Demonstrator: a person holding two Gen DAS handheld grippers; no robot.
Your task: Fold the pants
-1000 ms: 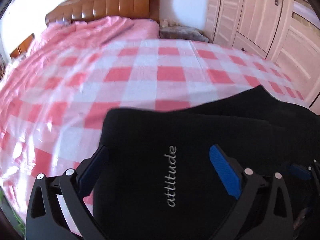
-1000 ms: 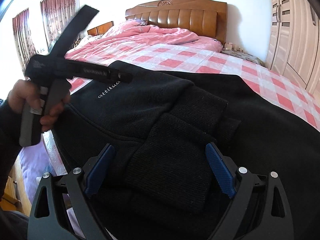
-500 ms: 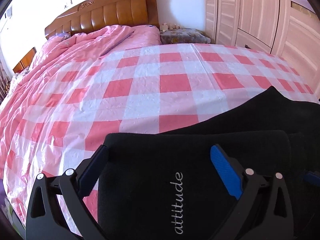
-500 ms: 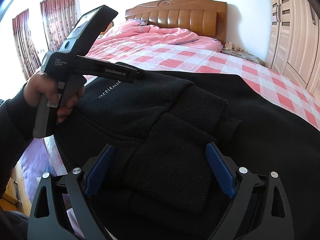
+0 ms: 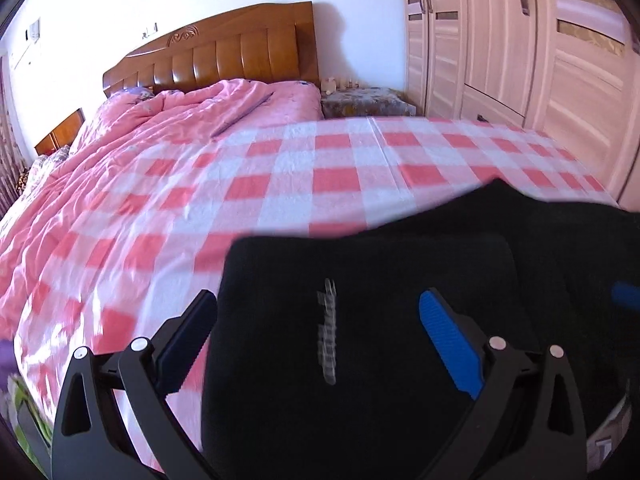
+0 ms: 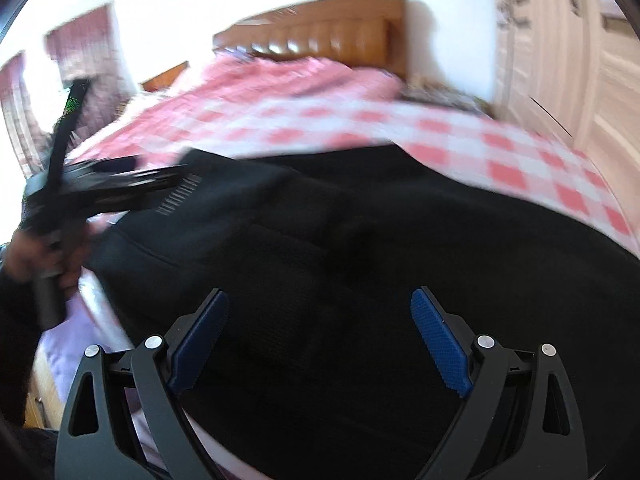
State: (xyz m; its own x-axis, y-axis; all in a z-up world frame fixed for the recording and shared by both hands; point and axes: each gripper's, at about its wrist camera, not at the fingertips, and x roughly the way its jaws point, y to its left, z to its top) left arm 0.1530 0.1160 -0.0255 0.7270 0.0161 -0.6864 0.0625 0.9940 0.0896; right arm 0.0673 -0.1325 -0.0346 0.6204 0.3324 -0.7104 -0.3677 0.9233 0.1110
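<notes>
Black pants (image 5: pixel 400 300) with pale stitched lettering (image 5: pixel 327 340) lie between the left tool's (image 5: pixel 320 340) blue-padded fingers (image 5: pixel 448 344). Ahead of that tool spreads a pink-and-white checked sheet (image 5: pixel 280 184), then a plain pink quilt (image 5: pixel 180 120) and an orange-brown headboard (image 5: pixel 240 52).

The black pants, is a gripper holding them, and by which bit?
Neither seems to grip the black pants. The left gripper and right gripper both have their fingers spread wide above the fabric.

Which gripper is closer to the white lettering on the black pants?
Left. The left gripper straddles the white lettering on the black pants; the right gripper hangs over plain fabric farther right.
</notes>
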